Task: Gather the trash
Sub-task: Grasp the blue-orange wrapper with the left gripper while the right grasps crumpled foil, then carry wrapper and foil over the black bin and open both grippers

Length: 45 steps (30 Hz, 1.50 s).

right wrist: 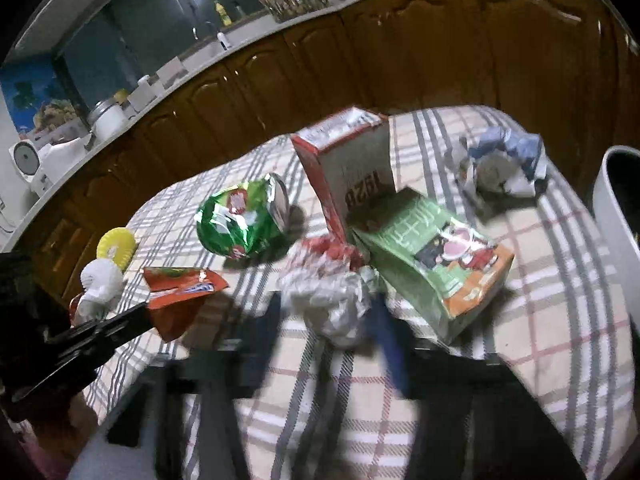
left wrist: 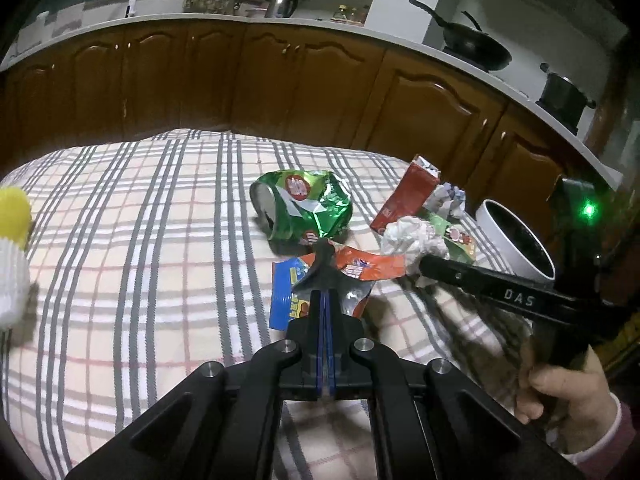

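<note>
While I look out along both tools, the plaid tablecloth fills most of each view, with brown cabinet doors behind it. At about two o'clock of the cloth in the left wrist view sits the white bin, dark inside, at the table's edge. Next in size, the crushed green can lies on its side near twelve o'clock from my left tool, its open mouth turned left. From the right wrist view, the red carton stands tilted at twelve o'clock, and the green carton lies touching it, at one o'clock from my right tool. A blue-and-white paper ball rests apart at two o'clock, near the bin. My left gripper has its jaws pressed together, pinching the orange-and-blue snack wrapper, which looks partly lifted off the cloth. My right gripper is badly blurred; its jaws stand apart on either side of the crumpled white paper wad, and I cannot tell whether they grip it. At nine o'clock in the left view, a yellow-and-white ruffled object sits at the cloth's edge.
</note>
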### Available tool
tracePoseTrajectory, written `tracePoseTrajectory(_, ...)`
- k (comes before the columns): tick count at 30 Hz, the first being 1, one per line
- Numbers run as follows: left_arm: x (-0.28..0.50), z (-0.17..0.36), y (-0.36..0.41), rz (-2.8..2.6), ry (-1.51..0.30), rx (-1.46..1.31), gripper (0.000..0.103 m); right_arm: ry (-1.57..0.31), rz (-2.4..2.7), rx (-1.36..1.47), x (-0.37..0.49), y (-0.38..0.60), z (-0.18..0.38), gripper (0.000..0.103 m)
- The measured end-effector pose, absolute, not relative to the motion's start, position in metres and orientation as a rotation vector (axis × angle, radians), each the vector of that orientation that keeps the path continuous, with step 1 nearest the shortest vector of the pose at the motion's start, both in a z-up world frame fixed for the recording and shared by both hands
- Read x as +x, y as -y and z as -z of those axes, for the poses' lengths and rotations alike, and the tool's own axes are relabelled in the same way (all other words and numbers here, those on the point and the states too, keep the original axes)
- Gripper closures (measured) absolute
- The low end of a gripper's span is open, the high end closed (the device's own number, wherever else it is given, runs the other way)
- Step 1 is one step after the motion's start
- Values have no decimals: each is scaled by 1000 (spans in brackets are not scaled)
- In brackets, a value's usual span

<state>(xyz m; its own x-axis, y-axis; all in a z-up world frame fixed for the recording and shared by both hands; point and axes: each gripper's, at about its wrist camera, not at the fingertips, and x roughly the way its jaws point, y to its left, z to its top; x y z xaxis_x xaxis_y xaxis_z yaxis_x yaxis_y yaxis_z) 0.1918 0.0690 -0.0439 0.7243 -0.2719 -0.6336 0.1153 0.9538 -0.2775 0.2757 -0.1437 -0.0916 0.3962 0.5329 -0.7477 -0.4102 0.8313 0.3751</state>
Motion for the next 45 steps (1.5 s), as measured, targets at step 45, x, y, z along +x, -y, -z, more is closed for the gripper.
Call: tracePoseTrajectory(45, 272, 6, 172, 593, -669, -4, 103, -842, -234, 264, 249, 399, 38, 86)
